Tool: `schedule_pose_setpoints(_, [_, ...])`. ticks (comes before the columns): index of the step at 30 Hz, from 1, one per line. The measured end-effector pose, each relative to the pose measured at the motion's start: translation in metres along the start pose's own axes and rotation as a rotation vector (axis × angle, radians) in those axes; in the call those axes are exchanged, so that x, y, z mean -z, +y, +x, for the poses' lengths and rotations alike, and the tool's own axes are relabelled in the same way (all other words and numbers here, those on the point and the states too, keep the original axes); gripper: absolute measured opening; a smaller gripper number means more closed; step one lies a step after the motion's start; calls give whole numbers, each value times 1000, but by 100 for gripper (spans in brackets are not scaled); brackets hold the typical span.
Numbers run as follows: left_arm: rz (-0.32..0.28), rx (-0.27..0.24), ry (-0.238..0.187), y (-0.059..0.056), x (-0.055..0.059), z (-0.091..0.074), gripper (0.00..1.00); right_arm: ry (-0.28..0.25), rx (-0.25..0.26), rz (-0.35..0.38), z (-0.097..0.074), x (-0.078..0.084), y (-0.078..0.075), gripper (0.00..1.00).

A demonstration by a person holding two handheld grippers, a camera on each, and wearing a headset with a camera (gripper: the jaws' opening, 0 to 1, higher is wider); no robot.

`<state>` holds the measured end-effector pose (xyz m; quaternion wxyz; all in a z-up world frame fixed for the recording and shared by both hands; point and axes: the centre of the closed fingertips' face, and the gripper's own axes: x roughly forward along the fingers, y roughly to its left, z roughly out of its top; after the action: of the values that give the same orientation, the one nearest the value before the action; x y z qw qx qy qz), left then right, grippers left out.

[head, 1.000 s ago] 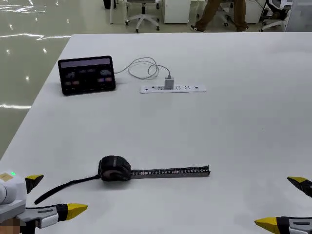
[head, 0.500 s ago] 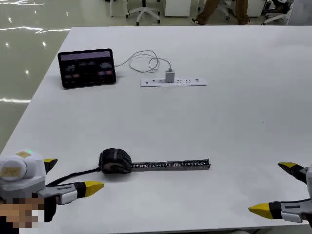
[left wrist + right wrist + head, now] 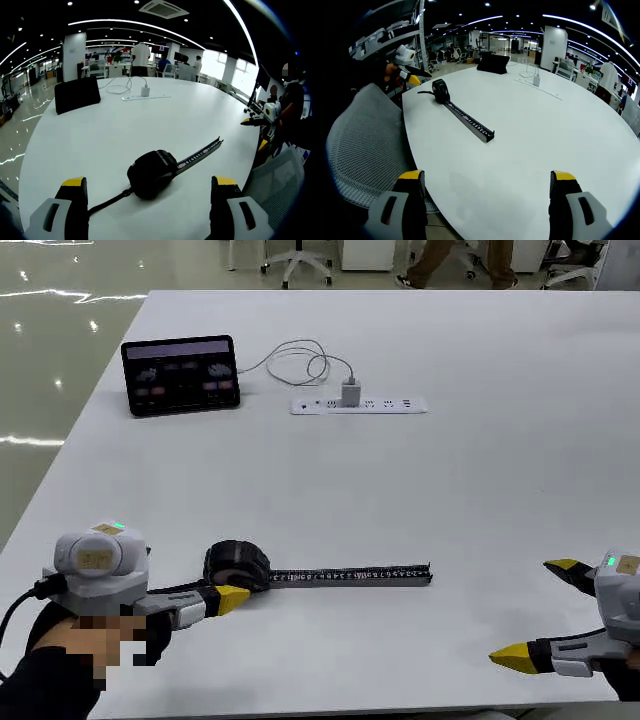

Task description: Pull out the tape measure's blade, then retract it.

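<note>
The left gripper (image 3: 150, 186) is spread wide and holds nothing. In its own view the case (image 3: 237, 566) sits just ahead of it, between the two jaws, with a dark strap (image 3: 107, 202) trailing back towards the near jaw. I cannot tell whether either jaw touches the case yet.

From the case the blade (image 3: 350, 575) runs away towards the right gripper (image 3: 535, 611) and lies flat on the table (image 3: 400, 490), so the pull-out looks done and the retract remains. The right gripper is also spread and empty, well apart from the blade's hook (image 3: 428, 574).

The case looks compact, hard and fairly weighty, so it should take a firm pinch across its two flat sides without slipping. The blade is thin, springy steel and likely to whip back fast, so the hook is the place to hold and slow it. The lock is not visible.

Far beyond the case stand a tablet (image 3: 180, 375) and a power strip (image 3: 360, 405).
</note>
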<state>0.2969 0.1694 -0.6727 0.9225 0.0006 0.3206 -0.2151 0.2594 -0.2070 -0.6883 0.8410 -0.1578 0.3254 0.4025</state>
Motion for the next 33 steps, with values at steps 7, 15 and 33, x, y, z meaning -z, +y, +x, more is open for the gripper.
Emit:
schedule_pose_setpoints(7, [-22, -83, -7, 1, -1, 15, 98, 7, -11, -24, 6, -6, 1, 98])
schedule_pose_setpoints(15, [-89, -153, -31, -5, 3, 32, 95, 29, -30, -71, 15, -12, 0, 96])
schedule_pose_setpoints(33, [-98, -188, -77, -13, 5, 55, 91, 123, -142, -237, 48, -33, -2, 97])
